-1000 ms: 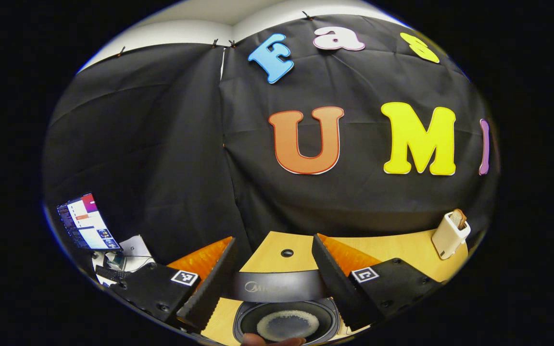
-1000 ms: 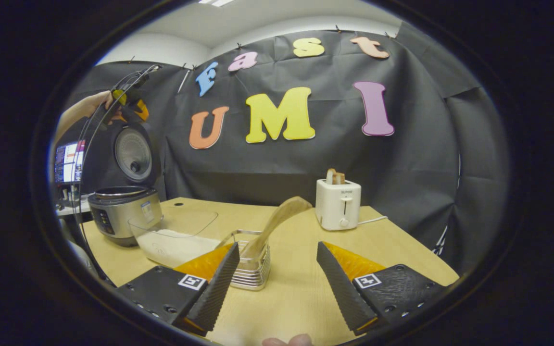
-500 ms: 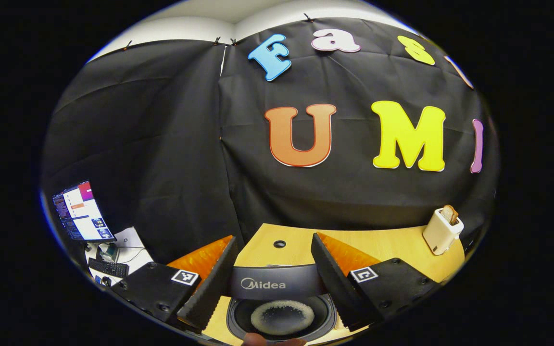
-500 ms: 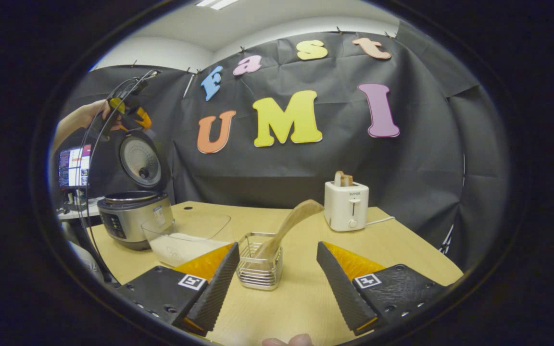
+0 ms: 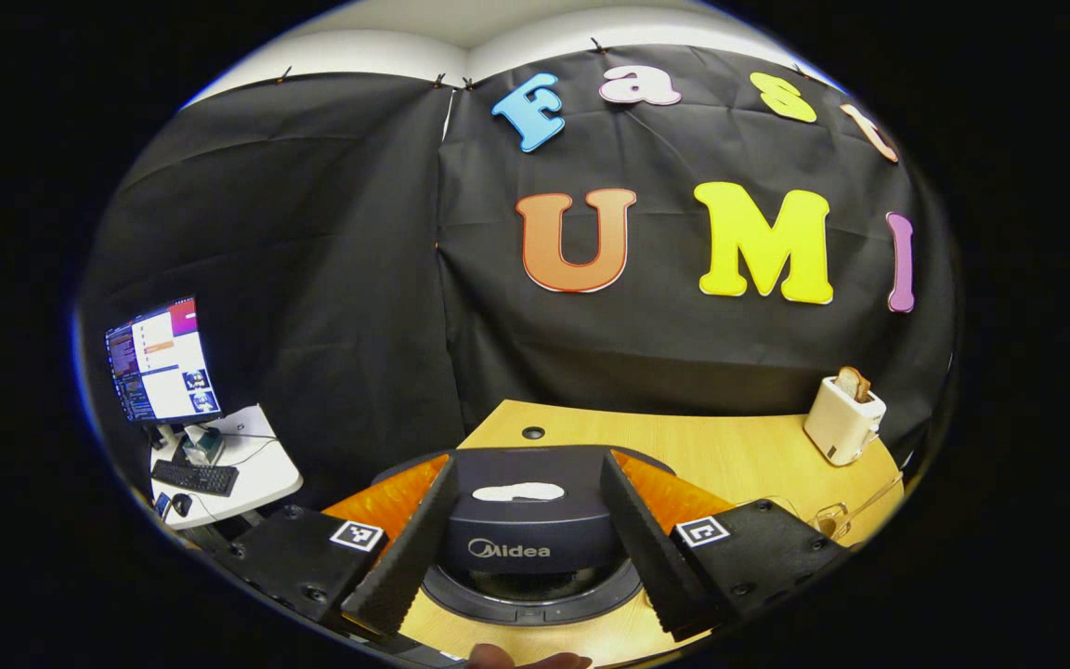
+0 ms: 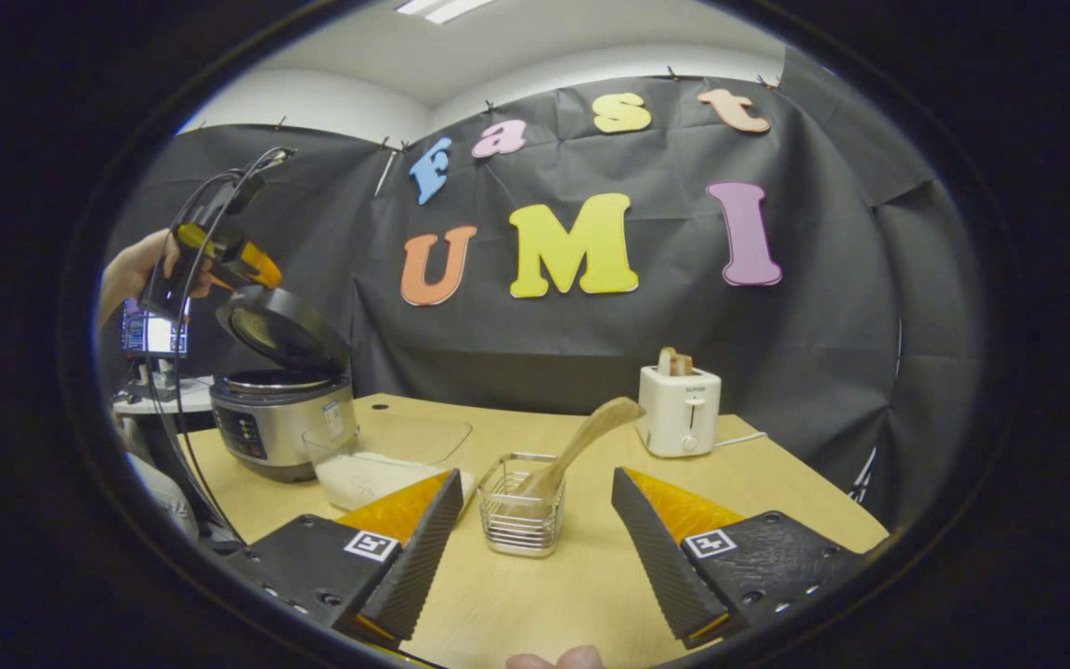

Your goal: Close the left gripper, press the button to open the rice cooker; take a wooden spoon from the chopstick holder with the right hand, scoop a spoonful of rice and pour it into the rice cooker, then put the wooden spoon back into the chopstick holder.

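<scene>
Midea-branded rice cooker lid [image 5: 526, 506] now lower, half down between left hand-held gripper's [image 5: 526, 520] wide-spread fingers.

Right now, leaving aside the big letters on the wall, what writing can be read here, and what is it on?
"Midea": on the rice cooker lid.
Toaster: the mark on its front is too small to read.
Control panel of the rice cooker: too blurred to read.
Monitor: too small to read.
</scene>
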A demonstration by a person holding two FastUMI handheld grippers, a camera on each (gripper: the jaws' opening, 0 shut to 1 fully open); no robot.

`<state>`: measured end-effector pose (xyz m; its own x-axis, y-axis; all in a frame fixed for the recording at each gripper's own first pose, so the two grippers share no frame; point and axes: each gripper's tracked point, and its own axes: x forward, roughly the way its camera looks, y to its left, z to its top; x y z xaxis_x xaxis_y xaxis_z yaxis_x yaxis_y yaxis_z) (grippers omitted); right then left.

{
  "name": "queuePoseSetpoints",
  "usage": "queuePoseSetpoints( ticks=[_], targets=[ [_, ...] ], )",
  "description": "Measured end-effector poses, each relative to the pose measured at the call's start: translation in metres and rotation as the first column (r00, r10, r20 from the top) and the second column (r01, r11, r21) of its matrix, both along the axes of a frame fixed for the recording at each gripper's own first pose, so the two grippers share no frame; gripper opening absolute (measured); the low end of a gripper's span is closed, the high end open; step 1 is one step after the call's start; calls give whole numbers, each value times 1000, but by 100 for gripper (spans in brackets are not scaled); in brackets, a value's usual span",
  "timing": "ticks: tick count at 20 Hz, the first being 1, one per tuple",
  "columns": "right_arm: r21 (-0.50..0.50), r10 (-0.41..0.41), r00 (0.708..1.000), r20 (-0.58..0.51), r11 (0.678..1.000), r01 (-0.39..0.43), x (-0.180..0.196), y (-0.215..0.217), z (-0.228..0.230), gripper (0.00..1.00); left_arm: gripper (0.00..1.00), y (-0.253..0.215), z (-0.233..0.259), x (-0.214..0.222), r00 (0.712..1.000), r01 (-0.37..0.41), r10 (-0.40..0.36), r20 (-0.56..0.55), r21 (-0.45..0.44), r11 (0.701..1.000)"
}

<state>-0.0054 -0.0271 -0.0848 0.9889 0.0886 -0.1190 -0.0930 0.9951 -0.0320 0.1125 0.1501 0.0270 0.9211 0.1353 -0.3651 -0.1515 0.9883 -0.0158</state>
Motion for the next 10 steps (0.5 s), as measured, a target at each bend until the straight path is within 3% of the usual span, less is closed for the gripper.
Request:
queuePoseSetpoints(
  ticks=[2, 5, 10],
  targets=[
    [-3, -3, 1000, -6, 1000, 3, -2, 0, 0, 96, 98, -2, -13, -10, 1000, -3, 2, 18, 6, 1000],
    [-17, -4, 1000, 5, 1000, 4, -8, 1, 5, 92, 98, -6, -30, -21, 999, -10, 10, 44, 2, 1000],
    [-30, -32, 999, 17, 999, 33, -9, -10, 6, 96, 98, -8, -52, -32, 995, -32, 30, 96, 15, 999]
  ],
)
